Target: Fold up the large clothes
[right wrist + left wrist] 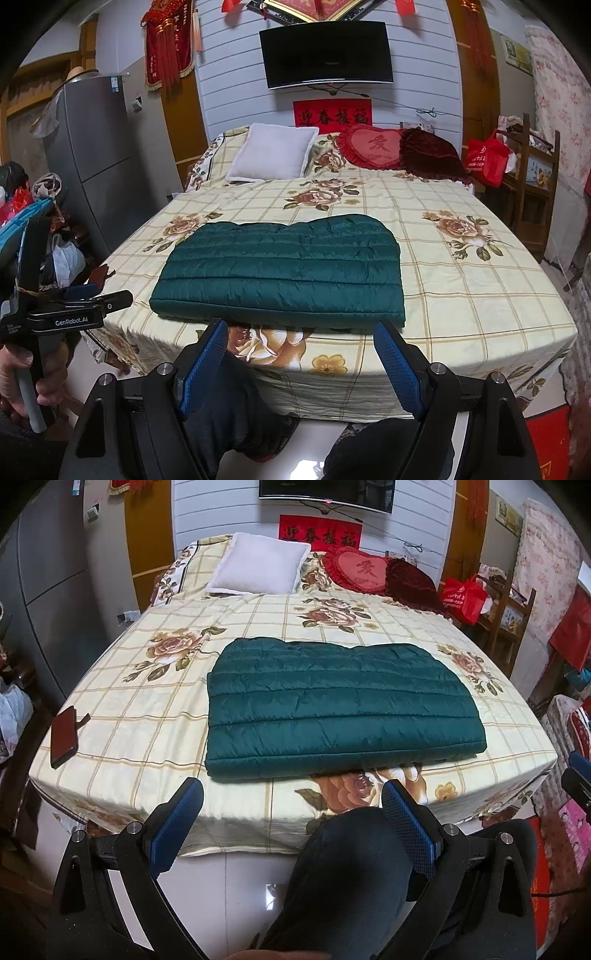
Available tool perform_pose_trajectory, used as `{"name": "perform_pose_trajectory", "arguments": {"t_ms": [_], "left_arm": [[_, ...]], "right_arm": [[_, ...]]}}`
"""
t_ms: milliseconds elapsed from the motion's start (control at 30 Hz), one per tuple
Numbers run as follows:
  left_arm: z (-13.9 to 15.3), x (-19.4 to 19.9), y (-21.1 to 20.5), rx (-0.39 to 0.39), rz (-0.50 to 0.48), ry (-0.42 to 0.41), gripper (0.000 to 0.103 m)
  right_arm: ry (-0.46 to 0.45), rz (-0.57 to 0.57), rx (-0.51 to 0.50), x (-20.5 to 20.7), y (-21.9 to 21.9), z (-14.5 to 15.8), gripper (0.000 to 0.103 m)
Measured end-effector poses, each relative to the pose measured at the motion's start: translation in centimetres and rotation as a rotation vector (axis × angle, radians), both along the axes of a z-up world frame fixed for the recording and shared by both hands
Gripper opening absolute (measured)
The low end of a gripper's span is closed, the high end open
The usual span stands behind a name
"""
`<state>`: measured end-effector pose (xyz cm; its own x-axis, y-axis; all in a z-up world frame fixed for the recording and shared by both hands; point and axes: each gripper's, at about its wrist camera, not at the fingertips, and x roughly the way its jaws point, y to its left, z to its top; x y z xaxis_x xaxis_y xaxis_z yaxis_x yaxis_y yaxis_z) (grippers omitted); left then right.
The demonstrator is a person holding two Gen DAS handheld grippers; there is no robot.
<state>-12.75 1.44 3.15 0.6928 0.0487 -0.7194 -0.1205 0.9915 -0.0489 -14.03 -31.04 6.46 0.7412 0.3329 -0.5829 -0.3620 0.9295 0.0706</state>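
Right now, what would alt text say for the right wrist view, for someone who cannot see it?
A folded green quilted jacket lies flat near the foot of a bed with a flowered checked sheet. The right gripper hovers open and empty before it, above the person's dark trousers. Beyond are a white pillow, red heart cushion and wall television.

Teal quilting on a cream rose-print bed

The folded puffer jacket (pixel 332 709) is deep teal with stitched horizontal bands; under it the bedsheet (pixel 147 716) is cream with a tan grid and large brown-and-peach roses with olive leaves. At the head lie a plain white pillow (pixel 258 563), a red heart-shaped cushion (pixel 360 570) with a frilled edge, and a dark maroon cushion (pixel 413 583). A red banner (pixel 332 116) with black characters hangs below the black television (pixel 327 53). Both the left gripper (pixel 291 808) and right gripper (pixel 301 350) are black with blue dimpled pads. The refrigerator (pixel 96 155) is grey; the shopping bag (pixel 485 155) is red.
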Motion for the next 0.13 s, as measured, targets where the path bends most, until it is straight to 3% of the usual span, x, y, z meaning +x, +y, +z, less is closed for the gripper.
{"name": "perform_pose_trajectory", "arguments": {"t_ms": [133], "left_arm": [[0.11, -0.35, -0.36, 0.012, -0.010, -0.022, 0.097]], "right_arm": [[0.000, 0.003, -0.001, 0.05, 0.26, -0.06, 0.079]]}}
